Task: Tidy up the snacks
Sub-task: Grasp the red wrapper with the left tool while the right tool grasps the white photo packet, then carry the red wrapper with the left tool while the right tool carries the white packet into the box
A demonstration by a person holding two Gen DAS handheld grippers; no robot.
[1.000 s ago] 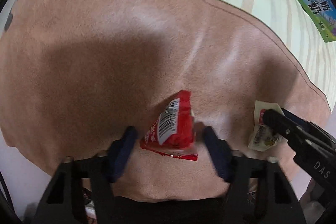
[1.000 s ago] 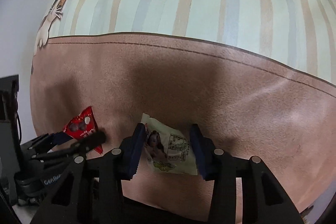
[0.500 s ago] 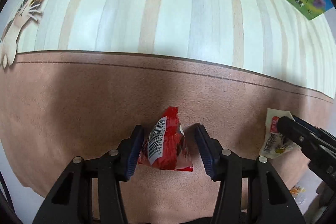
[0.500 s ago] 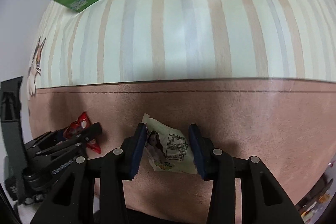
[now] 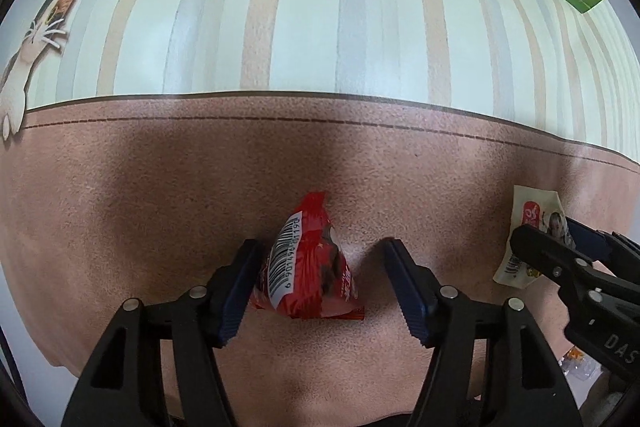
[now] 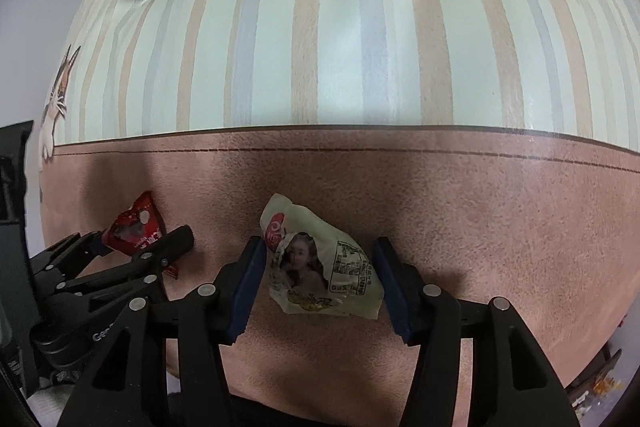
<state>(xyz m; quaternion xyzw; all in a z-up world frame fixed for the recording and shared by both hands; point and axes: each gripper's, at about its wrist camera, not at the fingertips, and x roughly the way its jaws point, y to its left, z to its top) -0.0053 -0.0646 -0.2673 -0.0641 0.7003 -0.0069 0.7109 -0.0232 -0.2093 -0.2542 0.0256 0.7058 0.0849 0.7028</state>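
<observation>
I have both grippers pointed down over the brown mat [image 5: 160,211], and both are opening to let their snacks go. My left gripper [image 5: 320,283] stands apart around the red packet [image 5: 308,267], only the left pad touching it, and my right gripper [image 6: 316,283] spreads around the cream packet [image 6: 320,267], neither gripping. Both packets sit on the mat side by side, just short of its stitched edge, which I judge is the sorting spot.

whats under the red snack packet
The red snack packet lies on the brown part of the mat; what it covers is hidden.
</observation>
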